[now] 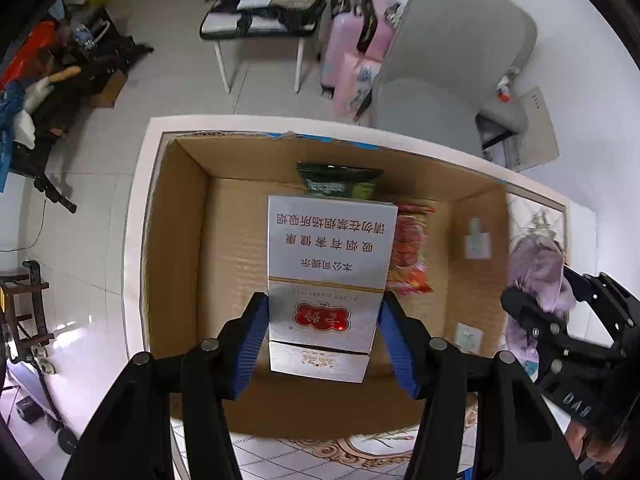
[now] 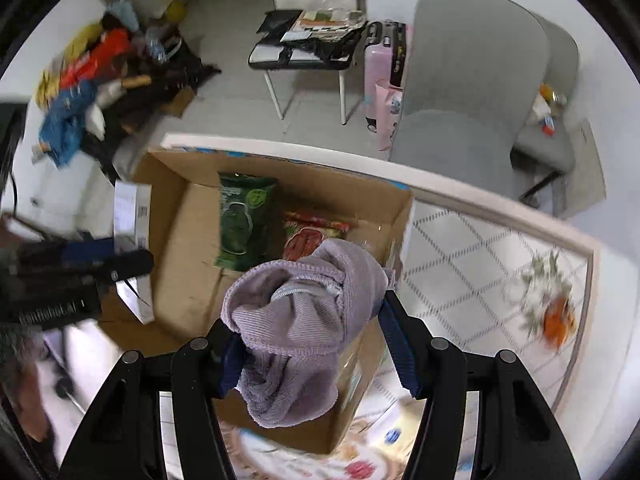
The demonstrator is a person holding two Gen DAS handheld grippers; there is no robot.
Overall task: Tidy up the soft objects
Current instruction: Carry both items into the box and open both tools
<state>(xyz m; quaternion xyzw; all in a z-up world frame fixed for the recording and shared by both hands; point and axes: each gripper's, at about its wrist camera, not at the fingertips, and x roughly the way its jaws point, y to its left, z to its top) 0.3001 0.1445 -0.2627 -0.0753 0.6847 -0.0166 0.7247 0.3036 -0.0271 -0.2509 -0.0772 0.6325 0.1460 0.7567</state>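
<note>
My left gripper (image 1: 324, 312) is shut on a white cigarette carton (image 1: 328, 272) with red Chinese text and holds it over the open cardboard box (image 1: 180, 240). My right gripper (image 2: 308, 320) is shut on a crumpled purple cloth (image 2: 304, 328), held above the box's near right corner (image 2: 396, 216). A green packet (image 1: 340, 184) and a red snack bag (image 1: 412, 252) lie on the box floor; both also show in the right wrist view, green (image 2: 244, 224) and red (image 2: 308, 236). The right gripper with the cloth (image 1: 536, 276) appears at the right of the left wrist view.
The box stands on a table with a patterned cloth (image 2: 472, 272) and a white rim. A grey chair (image 1: 452, 68) stands beyond the table. A pink suitcase (image 2: 380, 72), a small cluttered table (image 2: 308, 48) and a pile of bags (image 2: 100, 80) are on the floor.
</note>
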